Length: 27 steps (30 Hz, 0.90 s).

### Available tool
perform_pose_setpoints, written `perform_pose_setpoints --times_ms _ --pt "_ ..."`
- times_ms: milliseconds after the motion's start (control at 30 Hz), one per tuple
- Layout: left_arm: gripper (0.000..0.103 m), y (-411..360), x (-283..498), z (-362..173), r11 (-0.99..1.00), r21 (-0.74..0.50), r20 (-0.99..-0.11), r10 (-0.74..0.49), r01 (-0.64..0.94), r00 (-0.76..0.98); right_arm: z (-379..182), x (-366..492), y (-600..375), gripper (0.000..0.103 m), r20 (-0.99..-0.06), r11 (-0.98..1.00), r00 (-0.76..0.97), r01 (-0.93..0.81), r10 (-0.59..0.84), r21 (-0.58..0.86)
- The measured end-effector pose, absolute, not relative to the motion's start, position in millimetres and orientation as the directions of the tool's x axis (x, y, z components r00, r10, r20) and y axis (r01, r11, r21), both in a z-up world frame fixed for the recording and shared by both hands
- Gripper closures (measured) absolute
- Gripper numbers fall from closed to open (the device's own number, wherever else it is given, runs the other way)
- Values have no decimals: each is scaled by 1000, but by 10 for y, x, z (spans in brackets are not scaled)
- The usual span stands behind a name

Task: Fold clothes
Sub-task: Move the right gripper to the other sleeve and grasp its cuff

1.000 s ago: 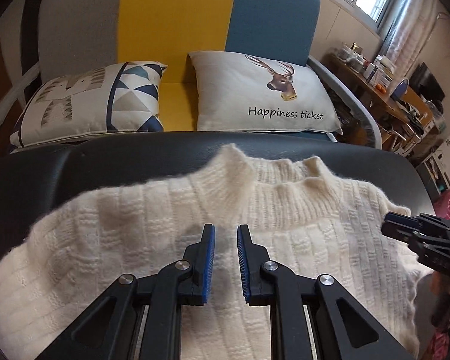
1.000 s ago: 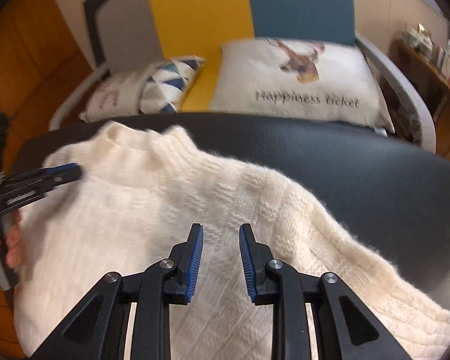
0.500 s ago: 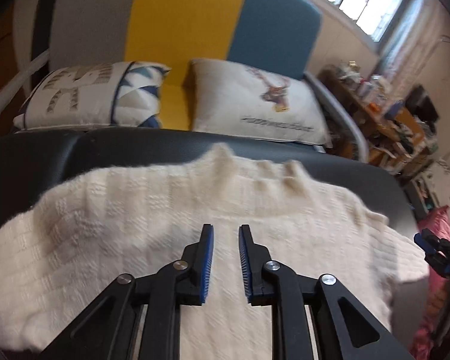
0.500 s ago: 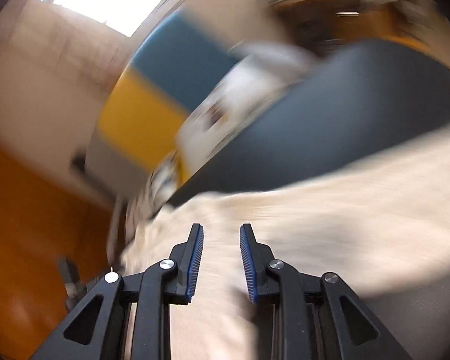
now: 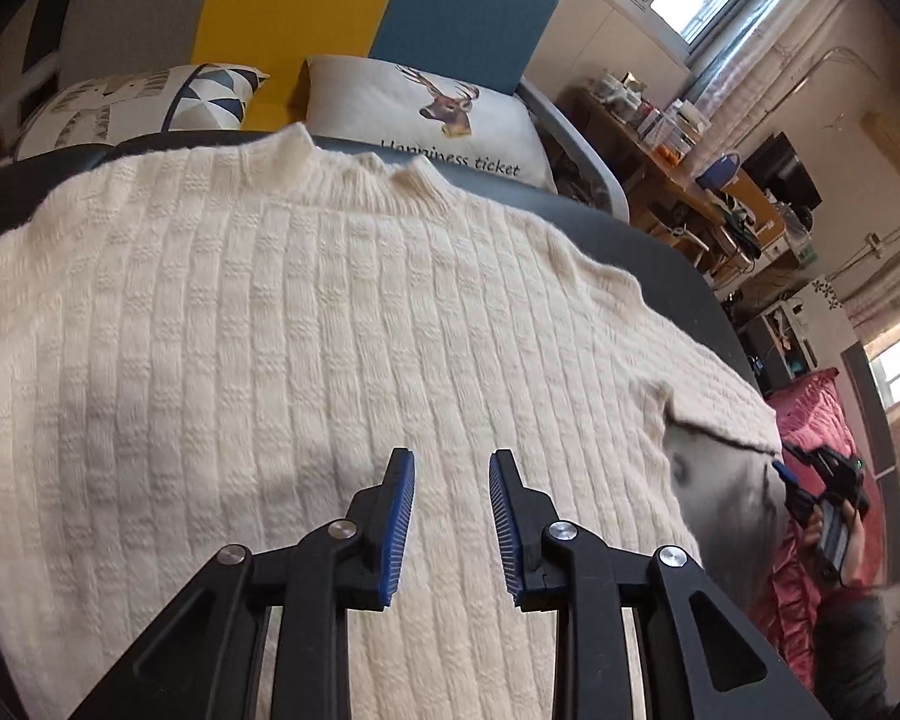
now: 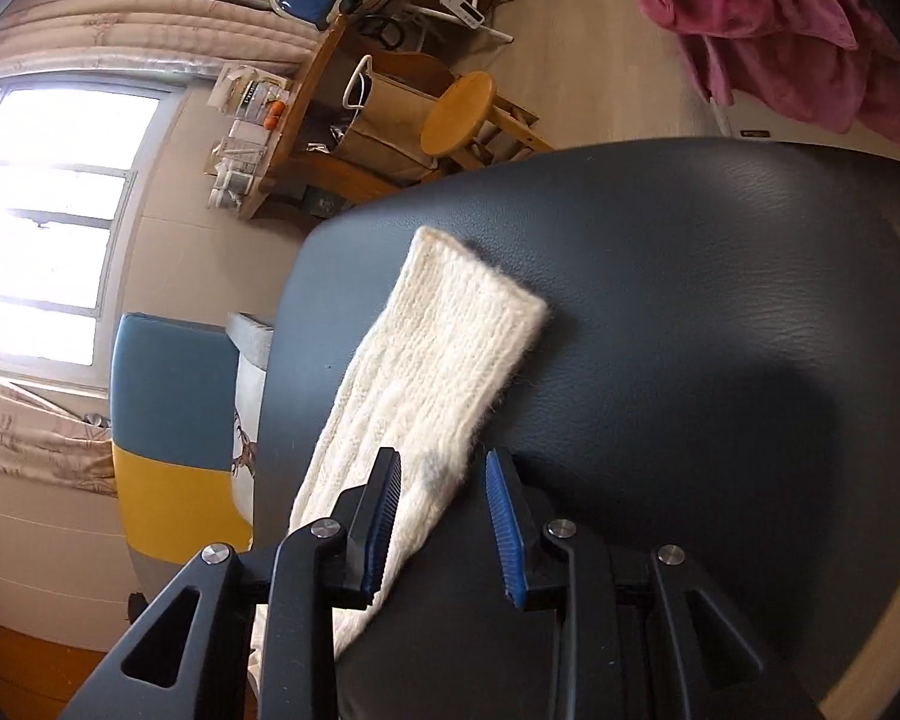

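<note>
A white sweater [image 5: 306, 360] lies spread flat on a dark table [image 5: 660, 240]. Its neck points to the far side, toward a sofa [image 5: 306, 6] with two pillows. One pillow [image 5: 432, 114] has a deer on it, and the sweater's neck hides part of the words under the deer. The other pillow [image 5: 144, 102] has triangles on it.

The left gripper [image 5: 450, 510] hangs over the lower middle of the sweater. Its two fingers are apart and nothing is between them. The near edge of the sweater is cut off by the bottom of the picture and by the black gripper arms.

One sleeve [image 6: 432, 372] lies out across the bare table [image 6: 720, 312], with its cuff at the far end. The right gripper [image 6: 444, 516] is at the near part of this sleeve. Its fingers are apart too. The left finger [image 6: 381, 522] sits over the sleeve and the other one is over the table, beside the sleeve's edge. You cannot tell if they touch the sleeve. The rest of the sleeve is hidden behind the gripper.

In the left view the right gripper [image 5: 786, 471] shows small at the right edge, held by a hand [image 5: 843, 558].

By the wall, a brown bag [image 6: 384, 120] stands next to a round wooden stool [image 6: 459, 114]. You cannot see what is in the bag. A pink cloth [image 6: 780, 24] hangs at the top corner, cut off by the edge.
</note>
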<state>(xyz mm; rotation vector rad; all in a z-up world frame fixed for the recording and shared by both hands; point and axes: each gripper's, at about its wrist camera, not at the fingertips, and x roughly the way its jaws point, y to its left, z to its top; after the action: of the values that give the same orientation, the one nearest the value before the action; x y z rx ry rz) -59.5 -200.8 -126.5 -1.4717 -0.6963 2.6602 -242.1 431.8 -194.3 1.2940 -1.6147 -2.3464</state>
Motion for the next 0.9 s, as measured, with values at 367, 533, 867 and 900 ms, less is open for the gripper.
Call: perform_pose_setpoints --times_ms 367,533,867,900 --pt "71 -1882 -582 -1264 -889 -425 -803 285 169 -523 -1796 -2639 3996 91 -704 -704 -640 -344 -309 622" --pt "71 -1817 -636 -1259 -881 -450 -801 325 147 -503 -1674 -2695 3797 94 -612 -700 -698 -222 -373 679" --pt "66 -1153 -1493 -869 -808 -588 -727 540 -19 -424 -1357 -2762 2650 91 -657 -846 -587 92 -472 525" --pt "66 -1061 -1558 -835 -803 -595 -722 549 -27 -420 -1375 -2714 2771 87 -616 -793 -594 62 -517 606"
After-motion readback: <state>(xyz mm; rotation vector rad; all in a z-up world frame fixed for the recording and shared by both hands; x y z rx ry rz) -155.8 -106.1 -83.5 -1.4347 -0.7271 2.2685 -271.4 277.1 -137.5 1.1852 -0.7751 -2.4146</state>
